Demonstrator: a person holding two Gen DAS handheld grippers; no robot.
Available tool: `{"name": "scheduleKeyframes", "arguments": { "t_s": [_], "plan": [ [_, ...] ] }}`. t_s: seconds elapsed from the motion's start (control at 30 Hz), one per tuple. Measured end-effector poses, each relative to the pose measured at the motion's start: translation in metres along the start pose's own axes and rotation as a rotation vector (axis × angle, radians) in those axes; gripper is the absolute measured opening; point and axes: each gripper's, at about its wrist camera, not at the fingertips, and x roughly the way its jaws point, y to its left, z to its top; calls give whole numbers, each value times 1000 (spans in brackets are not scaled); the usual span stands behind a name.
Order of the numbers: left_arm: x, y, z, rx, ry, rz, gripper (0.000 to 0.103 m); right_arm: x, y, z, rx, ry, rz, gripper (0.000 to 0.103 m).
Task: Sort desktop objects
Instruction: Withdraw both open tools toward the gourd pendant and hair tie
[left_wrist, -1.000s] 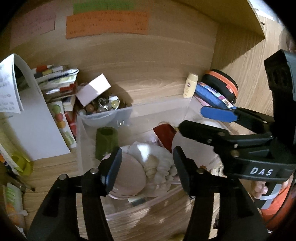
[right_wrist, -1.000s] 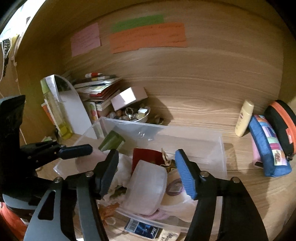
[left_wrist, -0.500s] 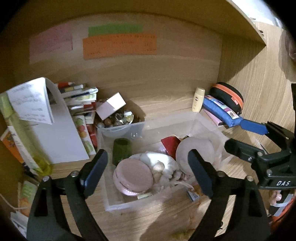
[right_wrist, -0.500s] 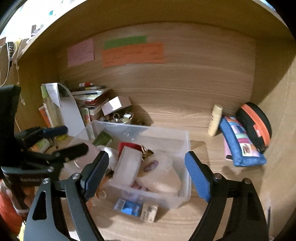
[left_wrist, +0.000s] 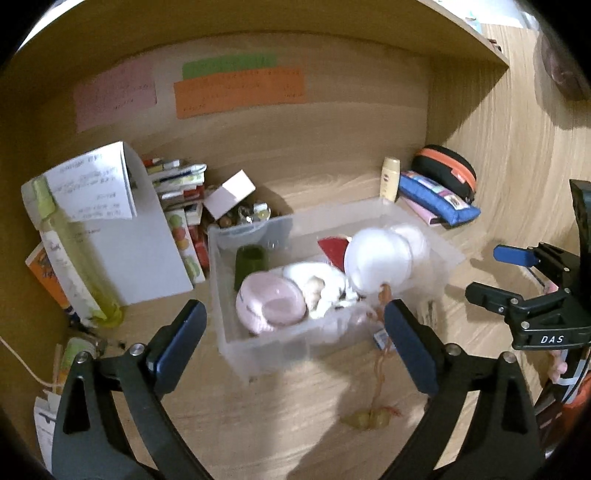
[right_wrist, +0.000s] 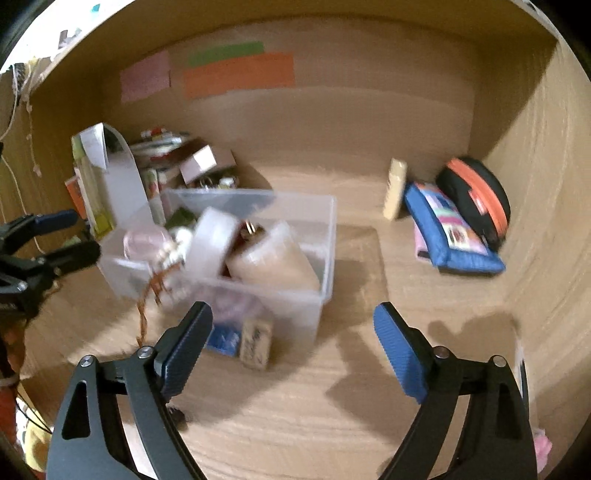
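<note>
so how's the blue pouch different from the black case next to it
The blue pouch is flat, rectangular and soft-looking with a colourful patchwork panel; the black case is rounded, bulkier, with an orange band around it. The pouch lies nearer the clear bin; the case sits in the corner. Both rest on the desk.

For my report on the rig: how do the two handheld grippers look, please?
Both the left gripper and the right gripper are black, with triangular cut-outs, silver rivets and two fingers carrying ribbed blue pads. The right one's body bears white "DAS" lettering.
</note>
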Motion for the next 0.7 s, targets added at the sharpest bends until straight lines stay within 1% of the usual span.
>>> {"name": "scheduleKeyframes", "arguments": {
  "t_s": [0.13, 0.2, 0.37, 0.47, 0.57, 0.6, 0.63, 0.67, 0.7],
  "plan": [
    [1, 0, -18, -12, 52, -39, 98, 1, -2, -15, -2, 39, 8, 88],
    [4, -3, -28, -9, 81, -46, 98, 1, 1, -23, -14, 56, 25, 88],
    [14, -10, -52, -11, 160, -75, 98, 4, 19, -43, -56, 94, 101, 87],
    [19, -13, -65, -19, 201, -93, 98, 7, 29, -51, -72, 113, 163, 85],
    [23, -14, -71, -31, 228, -111, 98, 11, 43, -56, -99, 136, 216, 73],
    [24, -14, -73, -33, 237, -115, 98, 13, 48, -58, -115, 147, 231, 67],
    [25, -15, -75, -36, 246, -121, 98, 14, 52, -60, -125, 155, 240, 63],
    [26, -15, -76, -38, 254, -127, 98, 16, 55, -61, -138, 165, 250, 61],
    [27, -16, -77, -40, 263, -133, 98, 18, 60, -63, -150, 172, 258, 56]
  ]
}}
